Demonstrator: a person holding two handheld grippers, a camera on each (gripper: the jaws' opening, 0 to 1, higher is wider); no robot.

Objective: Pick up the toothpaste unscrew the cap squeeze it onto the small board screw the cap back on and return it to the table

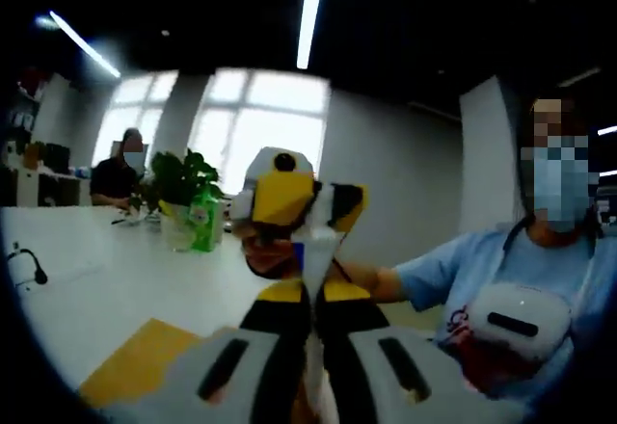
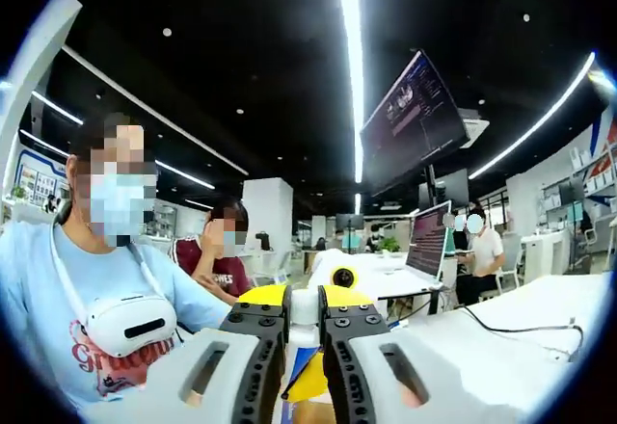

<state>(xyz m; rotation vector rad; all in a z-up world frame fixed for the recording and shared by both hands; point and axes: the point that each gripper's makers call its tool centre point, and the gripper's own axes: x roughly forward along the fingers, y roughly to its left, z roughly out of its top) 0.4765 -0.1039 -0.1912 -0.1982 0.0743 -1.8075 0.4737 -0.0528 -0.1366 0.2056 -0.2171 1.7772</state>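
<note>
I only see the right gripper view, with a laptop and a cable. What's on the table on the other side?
Observer: In the left gripper view, a leafy plant stands far back on the white table.
Operator: Is anything next to it?
Observer: Yes, a green bottle stands right beside the plant.
Operator: Where's the board?
Observer: A flat yellow board lies on the table, close to the left gripper.
</note>
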